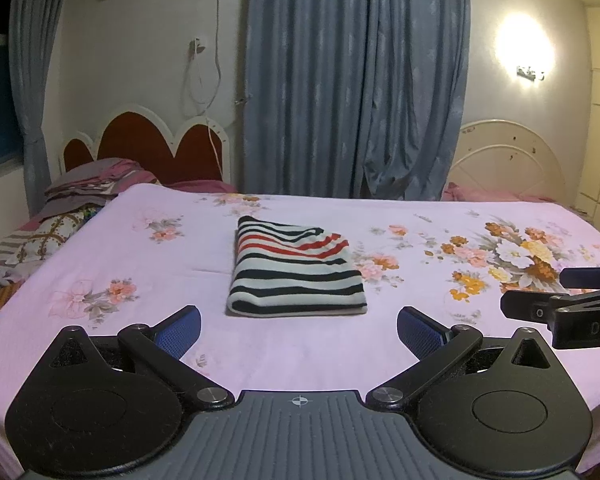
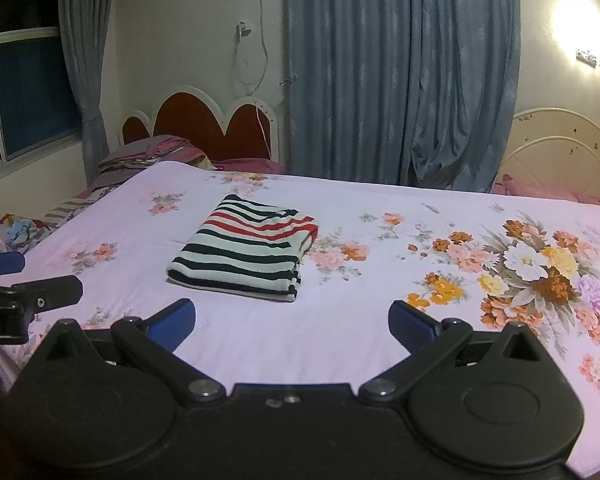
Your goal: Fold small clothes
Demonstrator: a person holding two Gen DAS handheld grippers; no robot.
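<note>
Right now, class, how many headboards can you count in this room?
2. A red scalloped headboard stands left of the blue curtain; a cream rounded headboard stands right of it. Others may be hidden.

The pink floral bedsheet (image 1: pixel 132 248) lies flat and bare on every side of the folded striped garment (image 1: pixel 296 270), the only raised thing on it. From the left gripper (image 1: pixel 299 330), fingers spread wide, the garment sits at 12 o'clock with open sheet between. The right gripper (image 2: pixel 292 322), also spread, has it at 11 o'clock. At 3 o'clock of the left gripper, the right one's finger (image 1: pixel 540 306) juts in.
</note>
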